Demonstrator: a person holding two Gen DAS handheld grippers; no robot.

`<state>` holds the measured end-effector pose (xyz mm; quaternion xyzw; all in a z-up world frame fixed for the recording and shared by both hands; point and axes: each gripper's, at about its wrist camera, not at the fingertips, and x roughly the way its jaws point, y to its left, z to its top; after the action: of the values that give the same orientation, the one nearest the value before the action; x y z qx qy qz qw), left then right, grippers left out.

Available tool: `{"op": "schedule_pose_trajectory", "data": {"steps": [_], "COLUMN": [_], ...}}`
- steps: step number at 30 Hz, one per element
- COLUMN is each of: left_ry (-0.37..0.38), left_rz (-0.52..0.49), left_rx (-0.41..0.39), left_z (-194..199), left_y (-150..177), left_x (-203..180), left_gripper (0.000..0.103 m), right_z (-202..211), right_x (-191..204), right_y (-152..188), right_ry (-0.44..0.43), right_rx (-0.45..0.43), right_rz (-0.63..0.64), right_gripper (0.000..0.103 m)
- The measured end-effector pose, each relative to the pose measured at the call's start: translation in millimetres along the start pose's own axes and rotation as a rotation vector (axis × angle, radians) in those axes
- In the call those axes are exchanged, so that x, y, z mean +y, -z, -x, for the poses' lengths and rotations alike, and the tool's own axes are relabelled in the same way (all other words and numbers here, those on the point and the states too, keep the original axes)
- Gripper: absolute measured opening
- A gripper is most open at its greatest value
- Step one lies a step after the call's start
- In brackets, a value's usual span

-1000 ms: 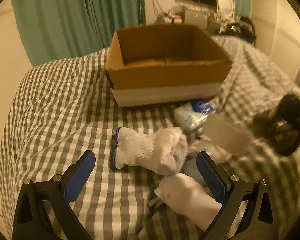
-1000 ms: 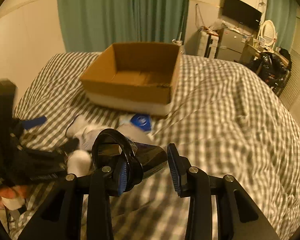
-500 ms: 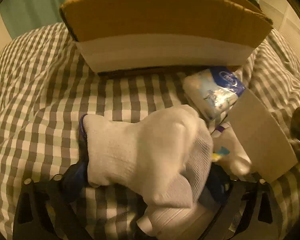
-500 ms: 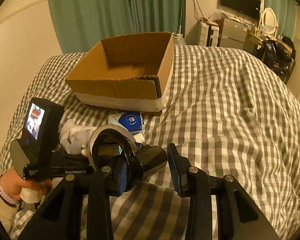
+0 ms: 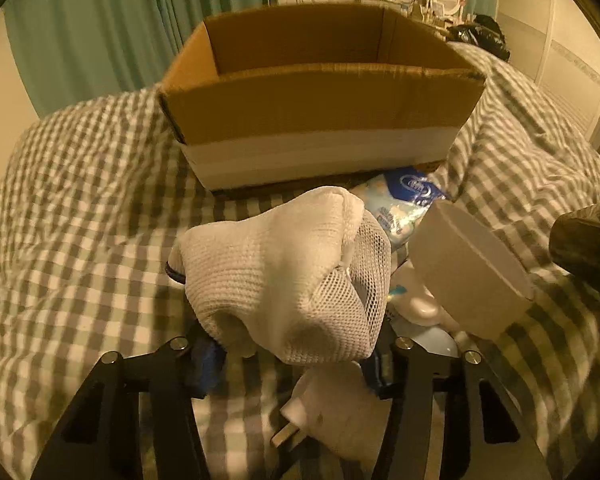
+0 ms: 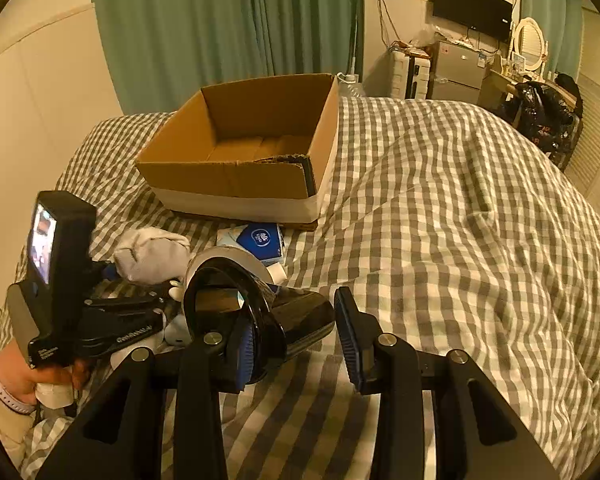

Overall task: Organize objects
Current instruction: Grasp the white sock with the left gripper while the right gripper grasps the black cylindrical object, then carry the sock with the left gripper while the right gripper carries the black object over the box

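Observation:
My left gripper (image 5: 292,360) is shut on a white sock (image 5: 284,272) and holds it above the checked bed, just in front of an open cardboard box (image 5: 320,116). The sock (image 6: 152,254) and box (image 6: 240,168) also show in the right wrist view, with the left gripper (image 6: 100,316) in a hand. My right gripper (image 6: 300,340) is open, with a black glossy object (image 6: 296,316) lying between its fingers beside the left pad; no grip shows. A blue and white tissue pack (image 5: 404,200) lies by the box.
A white tape roll (image 5: 468,272), a white plug adapter (image 5: 332,412) and small white items lie under and right of the sock. The checked bed cover (image 6: 460,240) spreads to the right. Green curtains, a fridge and a desk stand behind.
My left gripper closed on the white sock and lifted it off the bed towards the box. My right gripper stayed open with the black object beside it.

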<state>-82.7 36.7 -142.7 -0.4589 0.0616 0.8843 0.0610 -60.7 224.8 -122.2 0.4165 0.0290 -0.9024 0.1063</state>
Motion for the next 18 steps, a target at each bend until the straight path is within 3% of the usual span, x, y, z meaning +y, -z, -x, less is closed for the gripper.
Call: {"op": "schedule_pose_trajectory", "data": {"steps": [10, 18], "left_ry": [-0.006, 0.005], "left_rz": [0.040, 0.043], "left_rx": [-0.121, -0.247], "left_z": [71, 122], "left_y": [-8, -51], "left_x": [15, 29], "left_gripper": [0.055, 0.055], "right_z": [42, 78], "right_x": [17, 32], "right_y": [-6, -41], "right_ry": [0.012, -0.031], "right_rx": [-0.080, -0.177], "right_rz": [0.043, 0.089], "right_gripper": [0.036, 0.036]}}
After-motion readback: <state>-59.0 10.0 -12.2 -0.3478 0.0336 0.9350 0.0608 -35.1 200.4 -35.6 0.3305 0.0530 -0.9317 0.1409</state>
